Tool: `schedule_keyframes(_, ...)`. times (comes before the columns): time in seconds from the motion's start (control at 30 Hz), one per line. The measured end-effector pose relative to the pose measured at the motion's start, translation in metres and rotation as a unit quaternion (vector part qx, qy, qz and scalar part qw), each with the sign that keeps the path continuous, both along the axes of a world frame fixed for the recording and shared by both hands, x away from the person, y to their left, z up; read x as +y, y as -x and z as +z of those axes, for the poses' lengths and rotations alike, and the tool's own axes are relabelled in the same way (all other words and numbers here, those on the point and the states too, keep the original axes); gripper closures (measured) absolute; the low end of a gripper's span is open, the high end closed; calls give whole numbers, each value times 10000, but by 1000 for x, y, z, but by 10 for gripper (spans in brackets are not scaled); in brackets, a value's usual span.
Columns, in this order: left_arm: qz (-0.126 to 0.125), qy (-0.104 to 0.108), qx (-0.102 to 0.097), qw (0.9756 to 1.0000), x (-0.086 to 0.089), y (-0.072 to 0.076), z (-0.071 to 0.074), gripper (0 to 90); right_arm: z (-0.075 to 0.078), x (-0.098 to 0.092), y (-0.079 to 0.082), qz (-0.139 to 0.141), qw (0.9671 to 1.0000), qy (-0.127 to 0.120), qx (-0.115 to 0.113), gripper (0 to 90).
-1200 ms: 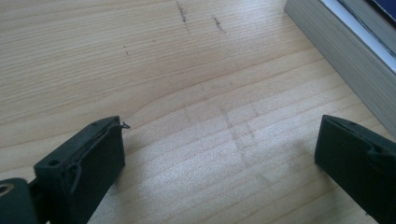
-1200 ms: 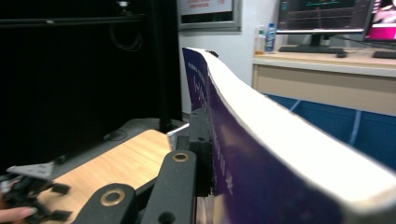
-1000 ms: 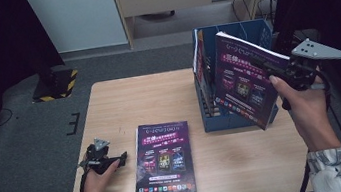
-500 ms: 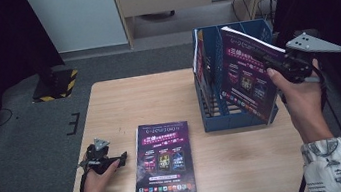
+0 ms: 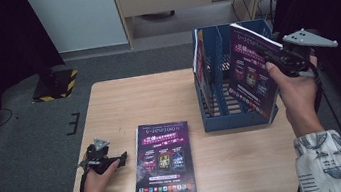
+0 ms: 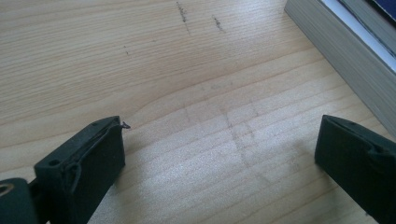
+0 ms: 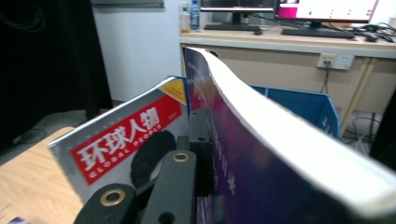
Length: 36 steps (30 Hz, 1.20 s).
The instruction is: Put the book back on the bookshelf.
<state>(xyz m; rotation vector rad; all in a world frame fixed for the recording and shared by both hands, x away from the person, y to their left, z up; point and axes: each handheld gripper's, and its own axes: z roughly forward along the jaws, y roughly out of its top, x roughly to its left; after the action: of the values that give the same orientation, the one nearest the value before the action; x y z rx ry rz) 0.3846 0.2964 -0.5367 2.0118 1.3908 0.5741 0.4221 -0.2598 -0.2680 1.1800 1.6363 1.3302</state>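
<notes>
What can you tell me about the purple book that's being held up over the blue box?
The purple book is thick, with a glossy dark cover showing pictures and white page edges. It is tilted upright, its lower part inside the blue file rack on the wooden table. The right tool is clamped on its edge, and the pages bend a little.

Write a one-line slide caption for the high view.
Right gripper lowers a purple magazine into the blue file rack; left gripper rests open beside another magazine.

An office or lab workroom: a long beige workbench (image 7: 289, 44) along the back wall carries computer monitors (image 7: 327, 9) and a keyboard (image 7: 317, 32), with a wall socket (image 7: 335, 60) beneath and grey carpet floor (image 5: 38, 140) around the light wooden desk (image 5: 158, 97).
</notes>
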Motion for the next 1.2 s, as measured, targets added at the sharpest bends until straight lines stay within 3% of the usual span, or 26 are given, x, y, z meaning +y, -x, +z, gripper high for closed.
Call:
schedule_keyframes(0.57, 11, 12, -10, 10000, 0, 0, 0, 7, -16, 5, -34, -565, 9983, 12, 135, 823)
schedule_keyframes(1.2, 15, 17, -13, 10000, 0, 0, 0, 7, -29, 33, -68, -692, 9976, -40, 90, 823)
